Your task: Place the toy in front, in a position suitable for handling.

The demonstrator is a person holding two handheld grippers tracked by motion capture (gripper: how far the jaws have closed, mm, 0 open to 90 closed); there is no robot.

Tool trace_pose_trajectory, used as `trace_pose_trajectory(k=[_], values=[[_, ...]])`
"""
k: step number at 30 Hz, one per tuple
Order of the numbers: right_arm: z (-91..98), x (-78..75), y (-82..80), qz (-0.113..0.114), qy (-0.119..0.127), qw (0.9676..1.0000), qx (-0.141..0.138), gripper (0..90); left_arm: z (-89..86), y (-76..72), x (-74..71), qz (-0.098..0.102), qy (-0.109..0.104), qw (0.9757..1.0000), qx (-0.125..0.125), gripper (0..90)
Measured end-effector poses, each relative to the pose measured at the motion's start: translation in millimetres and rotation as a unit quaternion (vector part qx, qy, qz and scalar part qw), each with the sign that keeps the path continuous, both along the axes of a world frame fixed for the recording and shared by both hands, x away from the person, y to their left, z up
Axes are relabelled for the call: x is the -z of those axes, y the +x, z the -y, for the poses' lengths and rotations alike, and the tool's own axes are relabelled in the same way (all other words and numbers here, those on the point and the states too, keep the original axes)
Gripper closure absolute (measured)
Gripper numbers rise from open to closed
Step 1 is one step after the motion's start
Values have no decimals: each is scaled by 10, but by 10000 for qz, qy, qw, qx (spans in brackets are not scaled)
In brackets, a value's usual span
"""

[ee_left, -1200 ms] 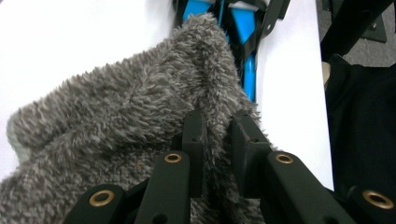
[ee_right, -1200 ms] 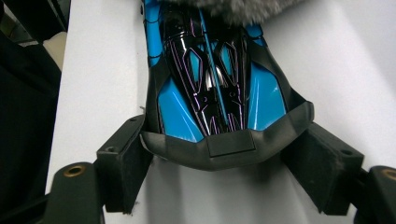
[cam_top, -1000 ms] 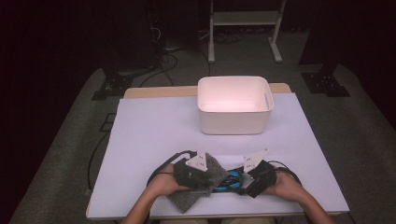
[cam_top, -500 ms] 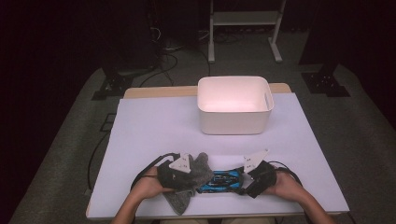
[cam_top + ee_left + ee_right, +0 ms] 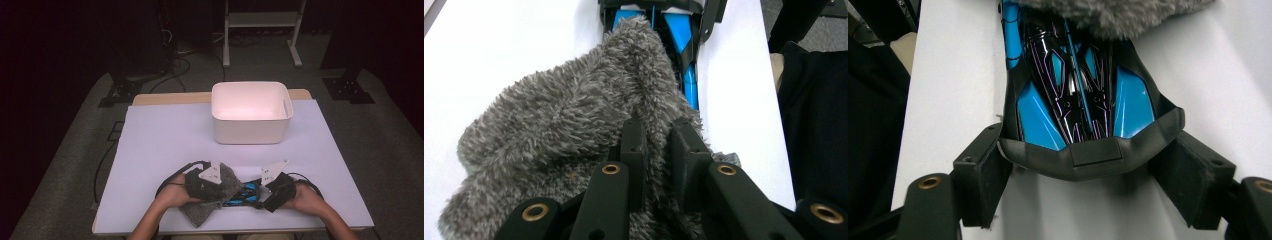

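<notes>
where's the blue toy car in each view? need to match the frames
High view: blue toy car near the table's front edge, between the two grippers, partly under the grey fluffy cloth.
Left gripper view: top centre, beyond the cloth, blue panels showing.
Right gripper view: centre, its dark end between the right gripper jaws.
Shared landmark: the cloth draped over the car's end.

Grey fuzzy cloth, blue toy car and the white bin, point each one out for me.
grey fuzzy cloth (image 5: 564,125), left gripper view, on its bunched pile
blue toy car (image 5: 1078,100), right gripper view, on its glossy body top
white bin (image 5: 250,131), high view, on its front wall
</notes>
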State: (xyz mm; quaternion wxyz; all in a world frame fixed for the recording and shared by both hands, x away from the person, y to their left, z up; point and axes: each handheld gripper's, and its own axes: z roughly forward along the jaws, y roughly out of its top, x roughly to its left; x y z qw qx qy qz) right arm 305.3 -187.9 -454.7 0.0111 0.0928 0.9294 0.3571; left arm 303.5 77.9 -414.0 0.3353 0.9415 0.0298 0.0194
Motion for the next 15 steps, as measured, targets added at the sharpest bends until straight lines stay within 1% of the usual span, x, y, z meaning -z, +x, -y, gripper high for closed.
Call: trace_pose_trajectory(k=[2,5,6,7,11,12,15], values=[[1,1,0,-3,7,10000,0,249,3,9,1,-20,-9,10000,13,782],[3,2,-1,-7,14,10000,5,250,-37,12,12,-53,-27,10000,-47,783],[3,3,-1,-3,15,10000,2,250,-74,13,18,-59,8,10000,-80,783],[3,3,-1,-3,15,10000,2,250,-74,13,18,-59,8,10000,-80,782],[1,1,-3,15,2,10000,2,251,-183,22,33,-48,74,9998,-193,782],[3,2,-3,10,7,10000,5,251,-246,29,40,-40,123,9996,-268,781],[2,2,-4,13,7,10000,5,251,-296,36,47,-34,119,9994,-335,781]])
